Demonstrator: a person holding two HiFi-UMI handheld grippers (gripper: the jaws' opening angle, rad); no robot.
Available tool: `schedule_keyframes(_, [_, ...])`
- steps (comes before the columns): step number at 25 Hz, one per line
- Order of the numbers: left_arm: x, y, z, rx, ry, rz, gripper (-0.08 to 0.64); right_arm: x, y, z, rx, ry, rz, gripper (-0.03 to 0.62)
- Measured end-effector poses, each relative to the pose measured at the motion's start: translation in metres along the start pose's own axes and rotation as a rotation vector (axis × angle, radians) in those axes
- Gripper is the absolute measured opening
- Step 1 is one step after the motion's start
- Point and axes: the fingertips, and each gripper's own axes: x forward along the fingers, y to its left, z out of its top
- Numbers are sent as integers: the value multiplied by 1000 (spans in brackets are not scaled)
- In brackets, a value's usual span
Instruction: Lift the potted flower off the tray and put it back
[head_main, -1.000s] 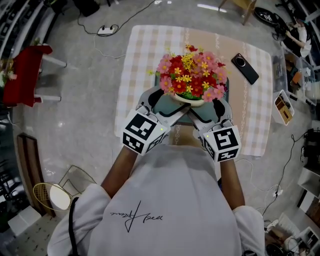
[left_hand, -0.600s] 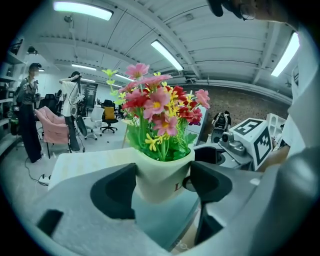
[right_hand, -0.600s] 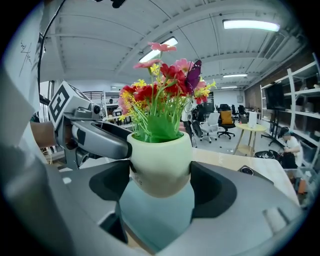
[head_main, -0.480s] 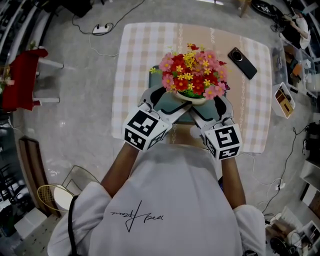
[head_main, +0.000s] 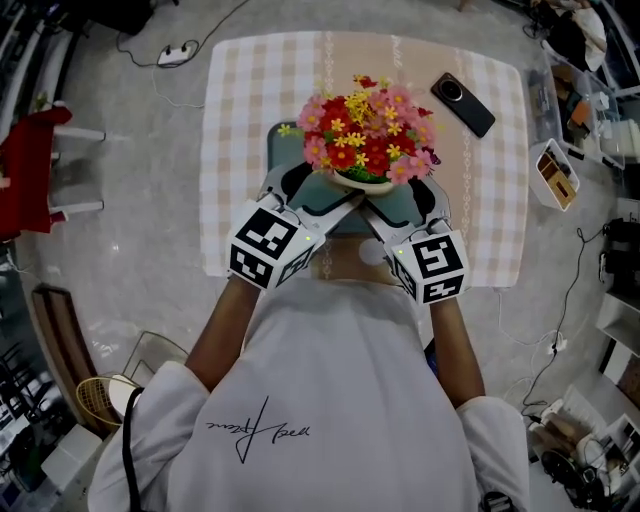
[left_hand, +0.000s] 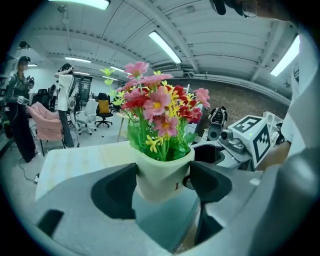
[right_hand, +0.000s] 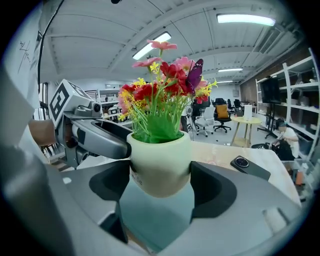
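**A:** Starting at the far left?

**B:** Off the worktop (head_main: 235, 110), a red seat (head_main: 30, 160) on white legs, well apart from everything else.

**A:** Then the left hand?

**B:** Grasping the potted flower (head_main: 365, 140) with the left tool (left_hand: 164, 182). Dark pads pressed against both sides of the cream pot.

**A:** Upright?

**B:** Upright, yes. Red, pink and yellow blooms on top, green leaves beneath, in the middle of the head view.

**A:** And where, exactly?

**B:** Directly over the teal tray (right_hand: 156, 220), around the middle of the beige-and-white checked worktop. Base very close to the tray surface. Hard to tell whether resting on it or held just clear.

**A:** Further right?

**B:** Much the same with the right tool (right_hand: 161, 184). Clenched on the pot from the other side, one pad touching each flank. Just beside the left tool, both reaching forward from in front of a white shirt (head_main: 330, 400).

**A:** Anything past that?

**B:** A dark phone (head_main: 463, 103), flat on the worktop, camera side up. Beyond and to the right of the flowers, apart from the tray and from both tools.
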Motion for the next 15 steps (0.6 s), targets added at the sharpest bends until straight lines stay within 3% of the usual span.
schedule_keyframes(15, [34,1,-14,-13,63,-25,330,7,-26,-25,18,52,-15,387])
